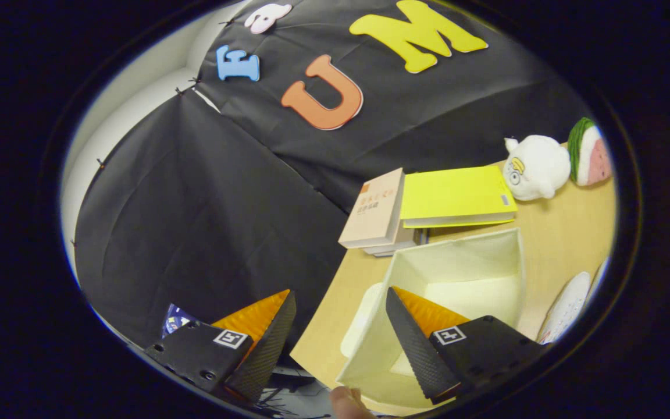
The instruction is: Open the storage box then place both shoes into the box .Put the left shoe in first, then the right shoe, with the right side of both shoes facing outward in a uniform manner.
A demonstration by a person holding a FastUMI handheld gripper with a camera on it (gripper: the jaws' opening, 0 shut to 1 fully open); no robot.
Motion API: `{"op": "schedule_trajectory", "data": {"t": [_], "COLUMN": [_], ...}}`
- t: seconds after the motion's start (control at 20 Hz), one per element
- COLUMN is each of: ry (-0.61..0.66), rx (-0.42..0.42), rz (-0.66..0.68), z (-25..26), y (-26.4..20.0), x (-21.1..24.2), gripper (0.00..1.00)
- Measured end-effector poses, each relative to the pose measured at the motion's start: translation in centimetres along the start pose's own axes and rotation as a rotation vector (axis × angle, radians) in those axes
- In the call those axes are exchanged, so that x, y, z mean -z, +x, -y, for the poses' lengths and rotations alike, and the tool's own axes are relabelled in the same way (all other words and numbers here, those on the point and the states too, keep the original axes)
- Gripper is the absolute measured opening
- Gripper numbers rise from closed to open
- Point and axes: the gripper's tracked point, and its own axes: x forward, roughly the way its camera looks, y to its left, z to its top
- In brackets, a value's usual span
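Storage box: the pale fabric storage box [463,273] is standing open on the bench [562,233], its mouth facing up toward the gripper, with no lid or flap showing over it. I judge the opening step to be done.

Box contents: the part of the inside I am seeing is looking bare, with no shoe in it. The near corner is being covered by one finger, so I cannot vouch for all of it.

Gripper: the gripper [341,326] is hanging above the bench edge with its fingers spread wide and nothing between them. One finger is lying over the box's near wall, the other is sitting out past the bench edge against the dark cloth.

Shoes: a pale, rounded, dotted shape [567,305] is lying just beside the box on its far side. It may be a shoe, but it is being cut off and I cannot tell which shoe, or which way it is facing.

Left to do: as I judge it, both shoes are waiting to go in, left one first, then right, with right sides outward.

Other things: a stack of books [373,209] and a yellow folder [454,195] are lying beyond the box. A white plush toy [535,169] is resting near a watermelon-slice toy [588,154] further back.

Hard to make out: a fingertip [346,401] is peeking in just below the fingers. A pale rounded object [361,326] is pressing against the box's outer wall, and I cannot tell what it is.
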Motion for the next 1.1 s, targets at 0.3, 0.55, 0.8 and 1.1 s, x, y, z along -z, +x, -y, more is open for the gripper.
{"op": "schedule_trajectory", "data": {"t": [0.3,0.55,0.8,1.1], "ry": [-0.042,-0.041,-0.003,0.015], "rx": [0.129,0.262,0.386,0.506], "rz": [0.060,0.081,-0.039,-0.178], "z": [7.7,15.2,22.8,27.9], "y": [-6.5,-10.8,-12.1,-12.5], "x": [0.1,1.3,6.0,11.1], "gripper": [1.00,0.99,0.99,1.00]}}
